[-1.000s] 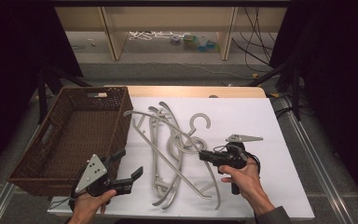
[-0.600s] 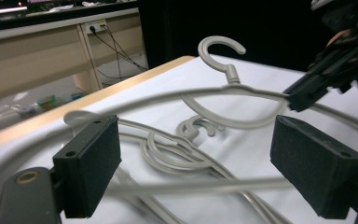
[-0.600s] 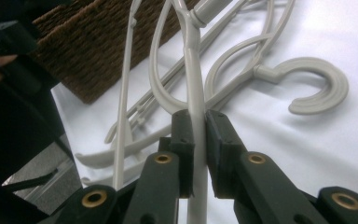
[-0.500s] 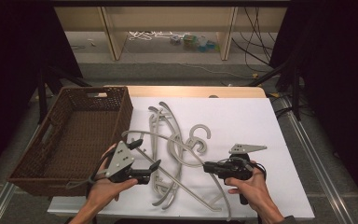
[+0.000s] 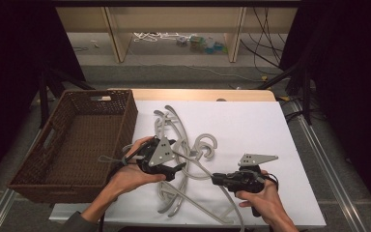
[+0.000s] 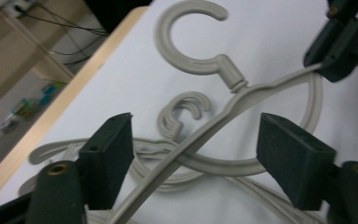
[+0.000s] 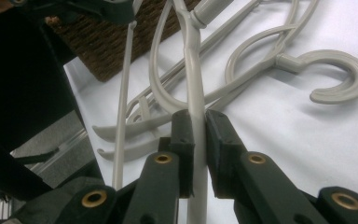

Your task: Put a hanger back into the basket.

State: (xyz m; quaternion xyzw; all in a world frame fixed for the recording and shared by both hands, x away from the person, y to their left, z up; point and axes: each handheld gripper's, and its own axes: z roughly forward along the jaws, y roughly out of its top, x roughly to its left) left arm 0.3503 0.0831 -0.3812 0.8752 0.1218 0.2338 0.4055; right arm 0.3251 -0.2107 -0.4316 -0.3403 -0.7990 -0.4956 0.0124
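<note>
Several grey plastic hangers (image 5: 171,128) lie tangled on the white tabletop (image 5: 251,121). My right gripper (image 5: 216,179) (image 7: 199,120) is shut on the thin arm of one hanger (image 7: 193,70), whose hook (image 5: 207,144) (image 6: 191,37) lies just beyond. My left gripper (image 5: 176,155) (image 6: 196,135) hovers over the pile, its jaws on either side of that same arm (image 6: 177,154) without touching it. The jaws have just been closing and still stand wide. In the left gripper view the right gripper (image 6: 328,65) shows at the top right, clamped on the arm.
A brown wicker basket (image 5: 53,159) stands at the table's left with nothing in it. Bare white surface lies to the right of the hangers. Behind the table are wooden shelves (image 5: 174,24) and cables on the floor.
My left gripper has travelled from the basket's front corner rightward and up onto the hanger pile. The right gripper has drawn slightly toward the person with its hanger.
</note>
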